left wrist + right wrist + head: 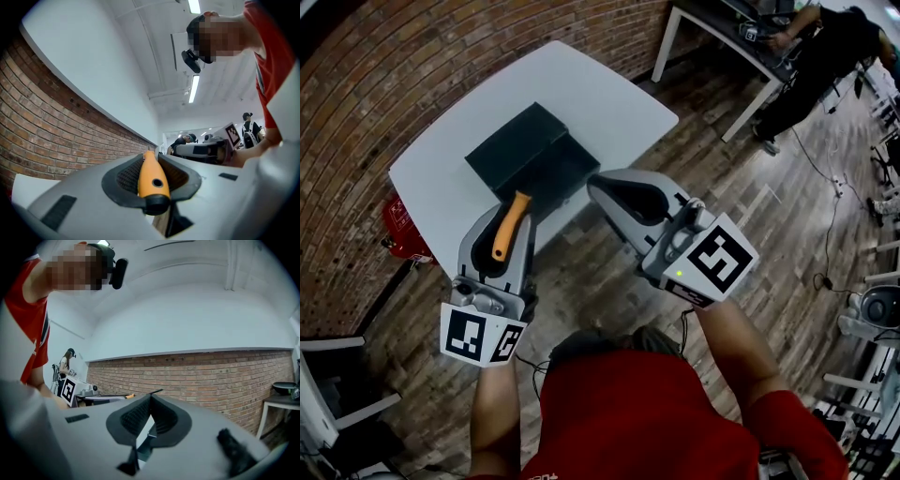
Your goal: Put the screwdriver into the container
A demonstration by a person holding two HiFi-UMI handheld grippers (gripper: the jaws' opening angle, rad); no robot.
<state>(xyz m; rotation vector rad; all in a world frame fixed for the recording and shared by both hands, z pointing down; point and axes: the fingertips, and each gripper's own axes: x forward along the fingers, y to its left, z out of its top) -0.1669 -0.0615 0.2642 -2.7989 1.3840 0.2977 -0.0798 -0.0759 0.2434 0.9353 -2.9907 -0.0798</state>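
Note:
An orange-handled screwdriver [510, 225] with a black butt end [151, 176] lies lengthwise between the pads of my left gripper [513, 202], which is shut on it. That gripper hovers just before the near edge of the white table [581, 84]. On the table, a little beyond the screwdriver's tip, stands the black container [530, 155]. My right gripper [602, 185] is to the right of the left one, by the table's near corner. Its jaws are together with nothing between them [150, 399]. The screwdriver's shaft is hidden.
A brick wall [356, 103] runs along the left. A red object [398, 227] stands on the floor by the wall. A second white table [712, 37] with a person [820, 61] at it is at the back right. White furniture [328, 398] is at the lower left.

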